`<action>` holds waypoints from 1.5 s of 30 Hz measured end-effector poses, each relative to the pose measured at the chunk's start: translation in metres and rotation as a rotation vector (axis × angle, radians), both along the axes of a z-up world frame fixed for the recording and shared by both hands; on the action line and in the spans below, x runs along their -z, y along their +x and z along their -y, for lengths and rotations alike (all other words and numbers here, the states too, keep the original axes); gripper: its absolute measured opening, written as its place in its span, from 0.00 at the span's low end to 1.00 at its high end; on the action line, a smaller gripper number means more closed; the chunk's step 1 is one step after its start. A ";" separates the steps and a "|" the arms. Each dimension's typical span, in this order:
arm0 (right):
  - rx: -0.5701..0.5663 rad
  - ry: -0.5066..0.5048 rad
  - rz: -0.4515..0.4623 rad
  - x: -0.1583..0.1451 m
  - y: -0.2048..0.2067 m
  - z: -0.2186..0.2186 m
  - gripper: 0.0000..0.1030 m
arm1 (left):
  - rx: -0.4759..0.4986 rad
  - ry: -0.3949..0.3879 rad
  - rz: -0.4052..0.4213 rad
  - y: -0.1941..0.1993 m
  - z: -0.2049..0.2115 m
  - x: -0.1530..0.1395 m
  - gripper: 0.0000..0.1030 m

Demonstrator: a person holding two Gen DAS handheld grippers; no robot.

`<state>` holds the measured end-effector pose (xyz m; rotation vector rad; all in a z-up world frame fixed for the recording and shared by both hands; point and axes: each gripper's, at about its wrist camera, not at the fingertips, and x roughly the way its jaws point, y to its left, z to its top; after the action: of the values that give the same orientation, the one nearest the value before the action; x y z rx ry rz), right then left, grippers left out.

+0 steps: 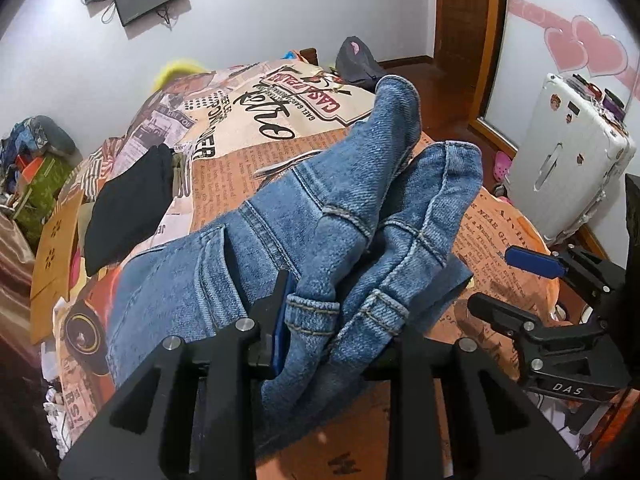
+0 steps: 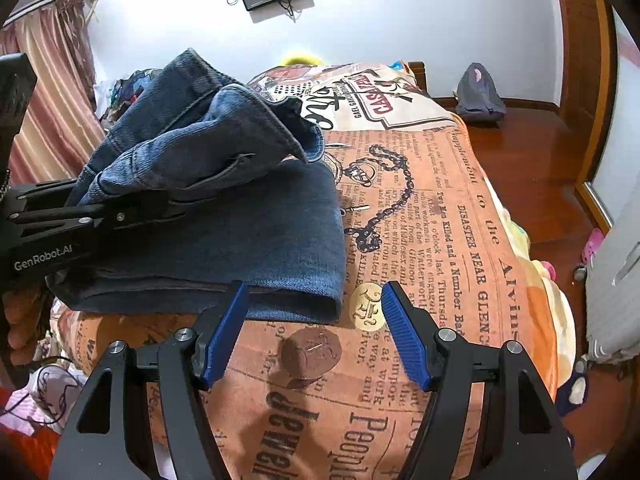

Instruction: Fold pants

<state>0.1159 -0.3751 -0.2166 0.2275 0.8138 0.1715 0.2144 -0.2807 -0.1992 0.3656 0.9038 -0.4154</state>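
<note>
Jeans (image 1: pixel 320 184) lie on the bed (image 2: pixel 460 208), long axis toward upper left of the frame. Left hand-held gripper (image 1: pixel 320 316) holds waistband denim bunched between its jaws, lifted. Right hand-held gripper (image 2: pixel 312 332) hangs parted and empty, folded edge just upper left.

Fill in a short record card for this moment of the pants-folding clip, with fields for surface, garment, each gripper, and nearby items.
surface: bed with a newspaper-print cover
garment: blue jeans, partly folded, waistband end bunched up
left gripper: waistband denim between its fingers, raised off the bed
right gripper: open, empty, beside the folded edge of the jeans
nearby items: black cloth on the bed; white suitcase on the floor
</note>
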 end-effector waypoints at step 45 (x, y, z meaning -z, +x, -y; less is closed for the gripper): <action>-0.080 0.059 -0.030 -0.002 0.009 -0.039 0.64 | -0.284 0.044 -0.052 0.181 -0.161 0.043 0.74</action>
<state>0.1247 -0.3359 -0.2147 0.2539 0.8487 0.2676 0.3951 -0.1195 -0.2422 0.2622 1.0003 -0.1450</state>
